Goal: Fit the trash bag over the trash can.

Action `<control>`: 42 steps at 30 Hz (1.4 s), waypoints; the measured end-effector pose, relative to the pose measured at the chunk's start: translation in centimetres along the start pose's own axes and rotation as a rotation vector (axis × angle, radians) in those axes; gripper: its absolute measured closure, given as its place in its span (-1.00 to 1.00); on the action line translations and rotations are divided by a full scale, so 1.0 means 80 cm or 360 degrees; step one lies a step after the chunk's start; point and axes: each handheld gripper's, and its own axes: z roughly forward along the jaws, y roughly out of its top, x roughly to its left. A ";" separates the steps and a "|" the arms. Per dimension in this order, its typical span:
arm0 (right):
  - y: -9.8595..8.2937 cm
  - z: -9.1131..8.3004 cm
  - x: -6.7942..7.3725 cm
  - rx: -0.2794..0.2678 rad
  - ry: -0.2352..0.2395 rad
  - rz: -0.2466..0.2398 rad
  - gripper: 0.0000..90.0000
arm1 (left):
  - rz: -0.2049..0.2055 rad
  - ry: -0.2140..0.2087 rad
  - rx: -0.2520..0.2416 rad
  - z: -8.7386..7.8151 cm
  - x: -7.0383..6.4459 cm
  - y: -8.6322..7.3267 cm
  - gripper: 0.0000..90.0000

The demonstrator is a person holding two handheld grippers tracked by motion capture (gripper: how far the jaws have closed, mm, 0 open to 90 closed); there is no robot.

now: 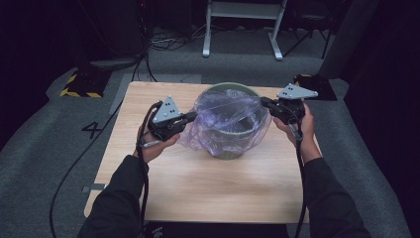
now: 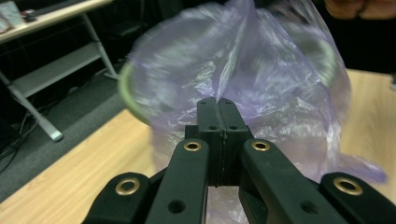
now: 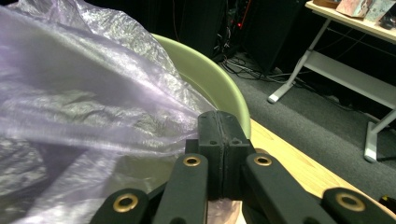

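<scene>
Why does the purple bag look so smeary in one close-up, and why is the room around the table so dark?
In the left gripper view the purple bag and the green bin rim are motion-blurred, while the left tool stays sharp. In the right gripper view the bag is soft at left, the right tool crisp. In the high view light falls on the table; the surroundings are nearly black.

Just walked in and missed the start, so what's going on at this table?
A person is fitting a thin purple plastic bag into a pale green bucket that stands on the wooden table. The left gripper and the right gripper are each shut on the bag's edge at opposite sides of the bucket's rim. The bag is spread between them, sagging into the bucket and draped down the outside on the left. It looks loose, not yet settled around the rim.
</scene>
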 end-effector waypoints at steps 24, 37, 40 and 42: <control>-0.024 0.034 -0.037 0.0061 -0.0153 0.0106 1.00 | -0.0227 0.0160 0.0073 0.095 0.090 0.009 1.00; -0.036 0.048 -0.049 0.0102 -0.0173 0.0172 1.00 | -0.0318 0.0166 0.0211 0.140 0.102 -0.009 1.00; -0.041 0.054 -0.054 0.0112 -0.0135 0.0239 1.00 | -0.0354 0.0143 0.0220 0.145 0.103 -0.013 1.00; -0.043 0.060 -0.053 0.0123 -0.0114 0.0266 1.00 | -0.0362 0.0140 0.0225 0.148 0.103 -0.014 1.00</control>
